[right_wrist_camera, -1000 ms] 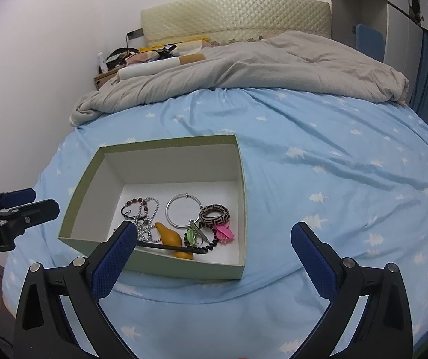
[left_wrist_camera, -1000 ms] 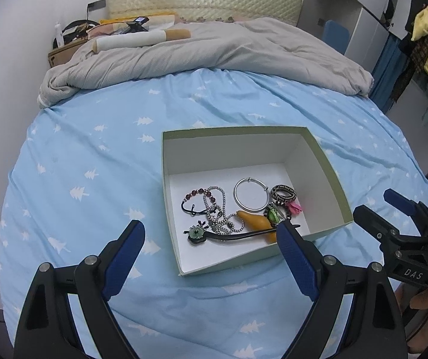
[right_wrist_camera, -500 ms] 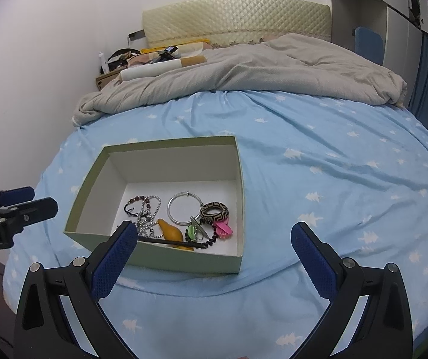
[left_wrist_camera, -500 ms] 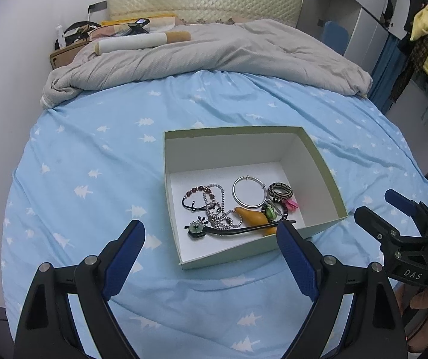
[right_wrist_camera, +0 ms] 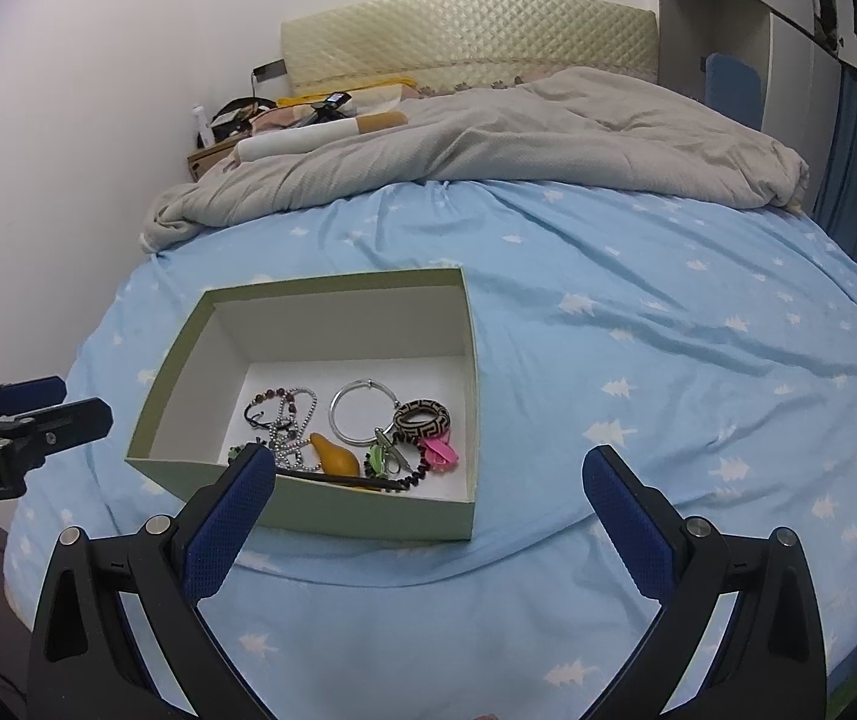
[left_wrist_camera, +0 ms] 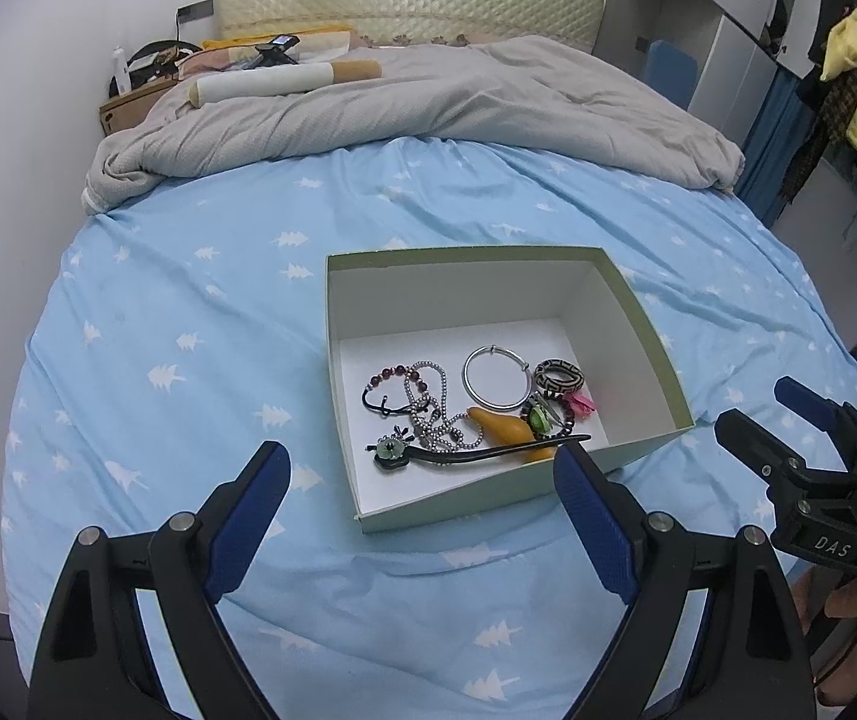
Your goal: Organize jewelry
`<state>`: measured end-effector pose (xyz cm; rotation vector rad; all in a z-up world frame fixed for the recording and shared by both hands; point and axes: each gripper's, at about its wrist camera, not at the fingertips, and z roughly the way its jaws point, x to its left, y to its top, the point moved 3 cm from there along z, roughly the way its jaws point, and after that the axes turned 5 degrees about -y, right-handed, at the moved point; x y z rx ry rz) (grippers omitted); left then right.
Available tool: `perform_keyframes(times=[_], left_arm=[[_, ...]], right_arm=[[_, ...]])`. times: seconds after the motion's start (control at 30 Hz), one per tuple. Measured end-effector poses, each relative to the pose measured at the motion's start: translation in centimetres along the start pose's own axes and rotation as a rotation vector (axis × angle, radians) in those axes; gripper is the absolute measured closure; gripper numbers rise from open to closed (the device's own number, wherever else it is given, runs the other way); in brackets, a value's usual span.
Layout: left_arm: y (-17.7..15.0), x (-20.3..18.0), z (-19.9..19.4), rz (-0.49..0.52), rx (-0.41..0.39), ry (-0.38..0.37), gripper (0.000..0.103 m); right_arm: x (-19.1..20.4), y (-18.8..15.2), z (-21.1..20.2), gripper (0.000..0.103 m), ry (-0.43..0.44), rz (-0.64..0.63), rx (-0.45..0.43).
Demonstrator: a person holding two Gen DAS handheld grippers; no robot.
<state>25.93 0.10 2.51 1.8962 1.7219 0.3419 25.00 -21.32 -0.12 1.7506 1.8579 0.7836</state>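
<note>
While the left view alone shows hanging clothes (left_wrist_camera: 848, 78), both show one box (left_wrist_camera: 644, 306) and both tongs, left (left_wrist_camera: 422, 504) and right (right_wrist_camera: 428, 510), spread, empty.

Both tools are held low and level, side by side. The left tool (left_wrist_camera: 422, 516) has its blue-padded fingers spread wide, gripping nothing; the right tool (right_wrist_camera: 428, 522) matches, equally wide and bare.

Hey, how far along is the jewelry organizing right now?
Looks done: the jewelry, including the silver bangle, patterned ring and black hairpin, lies inside the open box; none shows on the blue sheet. In hand: nothing, left gripper and right gripper are open. Left: possibly untangling the overlapping pieces.
</note>
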Motion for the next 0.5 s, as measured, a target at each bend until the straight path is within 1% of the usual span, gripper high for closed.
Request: perform_keyframes(times=[0.5], left_arm=[[-0.3, 0.2, 0.19, -0.003, 0.011, 0.002, 0.013]], right_arm=[[0.63, -0.07, -0.22, 0.0, -0.004, -0.008, 0.004]])
